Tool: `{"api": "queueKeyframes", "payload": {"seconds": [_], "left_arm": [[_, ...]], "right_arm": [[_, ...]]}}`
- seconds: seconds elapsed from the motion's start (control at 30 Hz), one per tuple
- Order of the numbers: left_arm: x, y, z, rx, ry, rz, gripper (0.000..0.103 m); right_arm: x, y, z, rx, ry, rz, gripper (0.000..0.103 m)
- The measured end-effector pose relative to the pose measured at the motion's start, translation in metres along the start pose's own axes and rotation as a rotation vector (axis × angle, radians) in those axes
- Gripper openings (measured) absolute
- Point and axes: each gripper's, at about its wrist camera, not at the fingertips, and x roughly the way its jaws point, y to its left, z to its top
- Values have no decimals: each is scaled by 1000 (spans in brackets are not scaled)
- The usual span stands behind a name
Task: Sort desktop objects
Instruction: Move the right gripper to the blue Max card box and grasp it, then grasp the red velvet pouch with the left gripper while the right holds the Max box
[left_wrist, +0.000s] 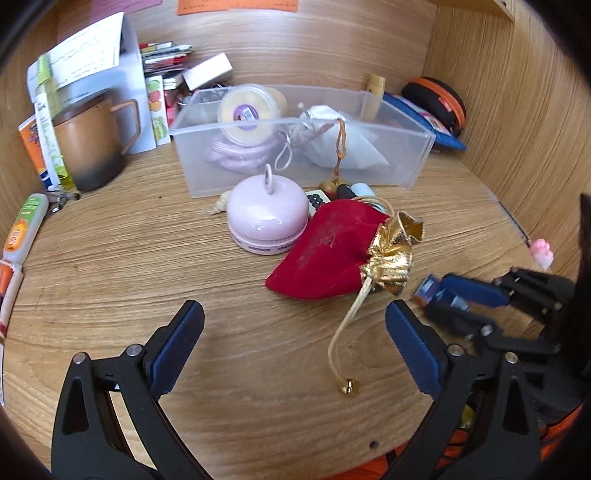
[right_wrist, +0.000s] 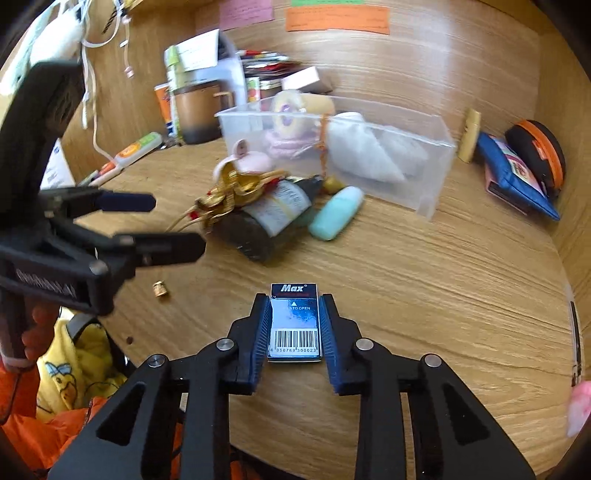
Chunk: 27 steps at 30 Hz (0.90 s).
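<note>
With the right gripper (right_wrist: 294, 325) clamped on the small staple box (right_wrist: 294, 322), which rests on the tabletop (right_wrist: 424, 280) near the clear bin (right_wrist: 436, 173), left gripper (left_wrist: 295, 332) jaws stand wide, empty. Risk: shallow side grip; box may slip when lifted.

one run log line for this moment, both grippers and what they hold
right gripper: shut on staple box, on desk | left gripper: open, empty, near red pouch | clear bin: behind
</note>
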Motion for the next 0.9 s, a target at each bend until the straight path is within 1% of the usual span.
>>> {"api": "queueKeyframes", "payload": {"seconds": [0.1,0.13,0.23,0.37,0.43,0.47,0.5,0.63,0.67,0.7,0.9], "left_arm": [[7,1,4,-16,-3,23,100],[8,3,6,-27,-9,19,100],[3,11,11,-77,-36,-39,100],[-2,13,18,-92,-71,-33,99],[-3,15,20,-104,-81,-34,93],[-2,16,21,-109,-80,-34,82],[-1,17,22,-111,-69,-41,74],[9,19,23,-125,-40,-44,63],[12,18,23,-125,-36,-47,56],[14,18,24,-127,-31,-50,52],[18,13,32,-146,-50,-48,52]], "right_arm": [[-4,-13,4,33,-12,0,25],[-6,-17,5,40,-18,-3,25],[-9,-23,8,45,-28,-19,25],[-10,-30,11,61,-34,-14,25],[-10,-32,14,61,-37,-19,25],[-10,-33,15,62,-39,-16,25],[-10,-34,16,62,-42,-13,25],[-10,-35,21,56,-46,-12,25],[-9,-35,22,54,-47,-10,25],[-9,-35,23,52,-48,-9,25],[-6,-33,27,38,-52,-5,25]]}}
